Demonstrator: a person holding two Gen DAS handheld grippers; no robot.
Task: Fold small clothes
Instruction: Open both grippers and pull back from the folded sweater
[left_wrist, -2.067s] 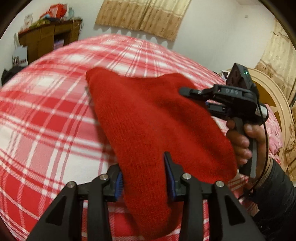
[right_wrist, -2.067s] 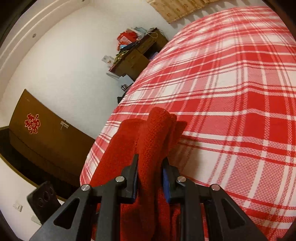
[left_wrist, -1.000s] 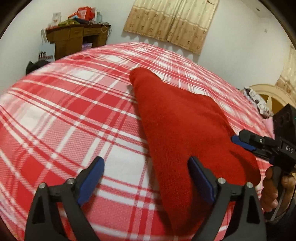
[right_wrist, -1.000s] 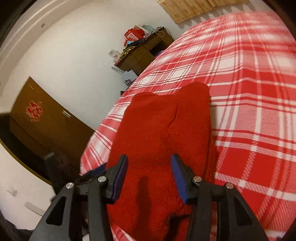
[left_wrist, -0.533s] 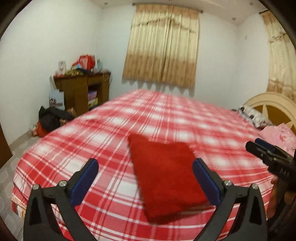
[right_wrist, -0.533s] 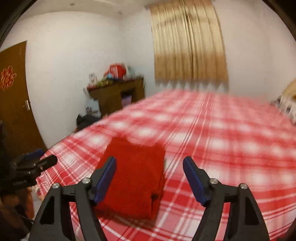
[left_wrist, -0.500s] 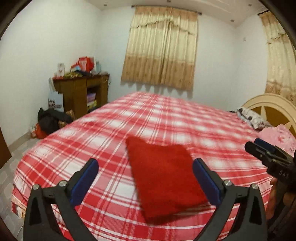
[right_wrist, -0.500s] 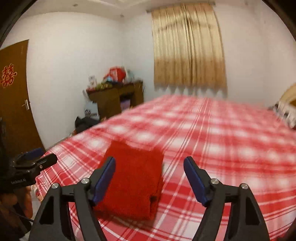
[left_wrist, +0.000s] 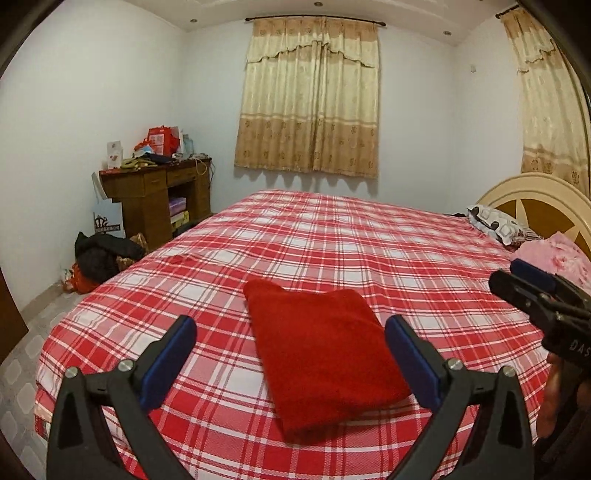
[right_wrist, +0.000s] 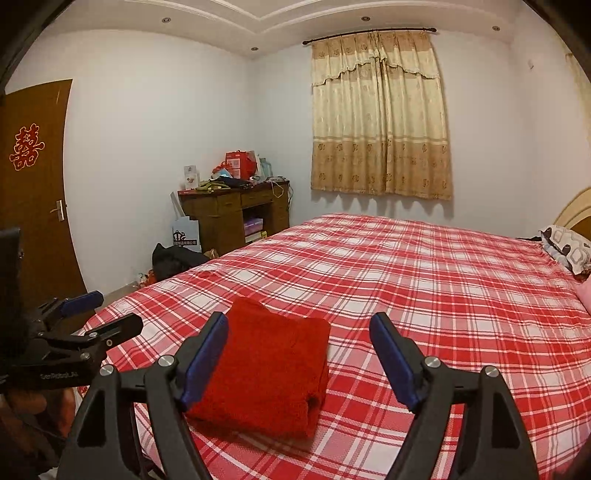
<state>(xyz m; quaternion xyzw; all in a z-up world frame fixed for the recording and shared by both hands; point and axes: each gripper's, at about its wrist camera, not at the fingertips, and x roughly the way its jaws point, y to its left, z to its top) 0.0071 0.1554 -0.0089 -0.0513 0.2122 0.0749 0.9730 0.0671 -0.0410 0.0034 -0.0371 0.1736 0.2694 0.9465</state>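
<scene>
A red knitted garment (left_wrist: 321, 354) lies folded into a flat rectangle near the front left corner of the bed; the right wrist view shows the same garment (right_wrist: 266, 373). My left gripper (left_wrist: 290, 325) hovers above and behind it, its jaws wide open and holding nothing. Also open and free of the cloth, my right gripper (right_wrist: 299, 321) stays back from it. In the left wrist view the right gripper (left_wrist: 517, 280) appears at the right edge, held by a hand. The left gripper (right_wrist: 103, 310) shows at the left edge of the right wrist view.
A red and white plaid sheet (left_wrist: 332, 240) covers the bed. A patterned pillow (left_wrist: 495, 221), a pink blanket (left_wrist: 554, 254) and a headboard (left_wrist: 535, 192) lie at the far right. A cluttered wooden desk (left_wrist: 155, 195) and dark bags (left_wrist: 99, 254) stand left, near a brown door (right_wrist: 33, 184).
Both grippers let go of the red garment, opened, then pulled back and rose. The garment went from hanging in the jaws to lying folded on the bed.
</scene>
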